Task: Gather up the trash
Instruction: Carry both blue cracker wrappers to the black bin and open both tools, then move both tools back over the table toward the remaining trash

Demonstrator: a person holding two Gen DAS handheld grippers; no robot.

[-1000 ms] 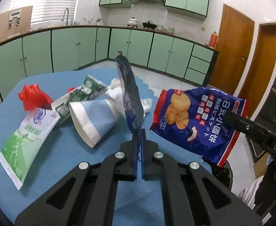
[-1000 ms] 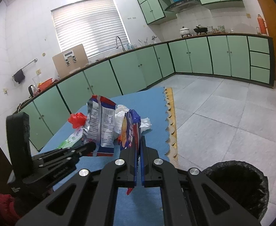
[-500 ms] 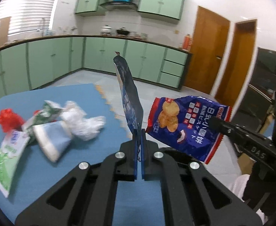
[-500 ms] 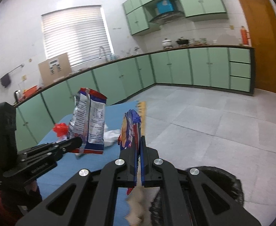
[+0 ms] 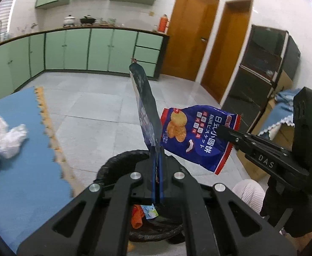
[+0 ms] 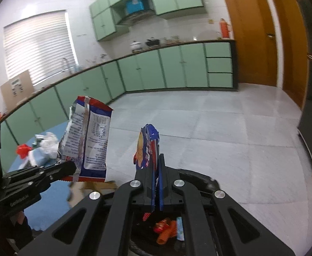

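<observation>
Black bin liner now fills the lower centre of both wrist views: the trash bin (image 5: 113,166) sits directly under both tools, where a second ago they were over the blue table (image 5: 17,170) with the bin off to the side. So the carry is done and both bags are at the drop point. Left gripper (image 5: 157,149) has its fingers pressed together on the bottom edge of a snack bag (image 5: 145,106), seen edge-on here; the right wrist view shows its printed back (image 6: 90,140). Right gripper (image 6: 156,166) is likewise clamped on the blue cracker bag (image 5: 196,136), which hangs over the bin rim. Some orange and light-blue scraps (image 6: 168,230) are already inside the bin. Judgement: next step is releasing both, probably one at a time; bags are light and flat, so they could drift and catch the rim. Not finished after that: crumpled white plastic (image 5: 4,136) and a red wrapper (image 6: 22,150), plus other litter, are still on the table.
</observation>
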